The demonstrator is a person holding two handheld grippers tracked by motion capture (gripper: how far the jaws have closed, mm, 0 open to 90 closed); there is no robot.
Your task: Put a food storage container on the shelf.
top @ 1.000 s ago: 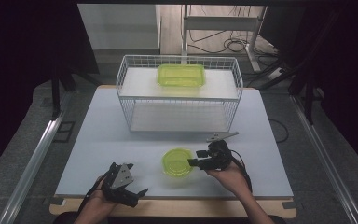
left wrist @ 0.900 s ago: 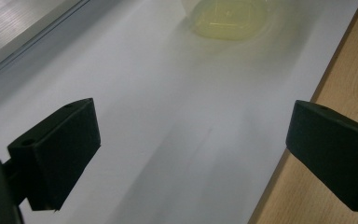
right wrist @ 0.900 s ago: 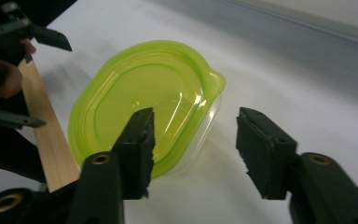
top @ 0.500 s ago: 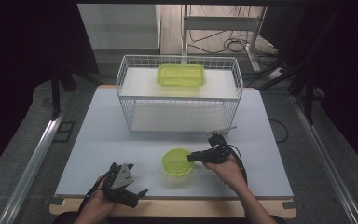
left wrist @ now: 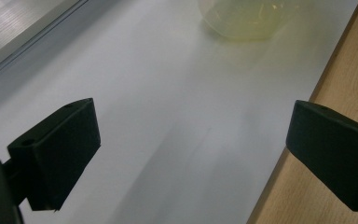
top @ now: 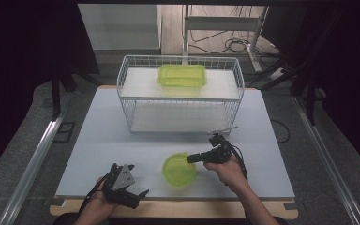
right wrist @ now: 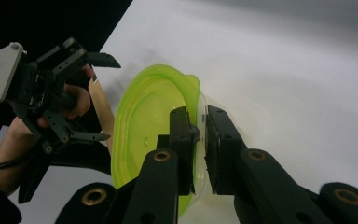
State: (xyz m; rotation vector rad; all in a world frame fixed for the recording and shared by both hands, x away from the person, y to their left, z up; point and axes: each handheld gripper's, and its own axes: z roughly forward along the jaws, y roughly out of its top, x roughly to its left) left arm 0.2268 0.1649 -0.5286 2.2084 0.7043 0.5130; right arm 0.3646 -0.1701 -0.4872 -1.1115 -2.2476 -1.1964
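- My right hand-held gripper (right wrist: pixel 198 133) has just been closing its jaws, and they now pinch the rim of the green bowl (top: pixel 179 169).
- The bowl sits on the tabletop (top: pixel 122 140), near the front edge, between my 2 hands.
- My left hand-held gripper (top: pixel 130 187) rests at the tabletop's front edge, jaws spread, holding nothing.
- Behind stands a wire basket (top: pixel 131 101) with a green tub (top: pixel 182 75) on top.

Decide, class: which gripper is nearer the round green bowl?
Right. The right gripper has just closed its jaws on the round green bowl's rim. The left gripper sits apart from it, jaws open, by the table's near edge.
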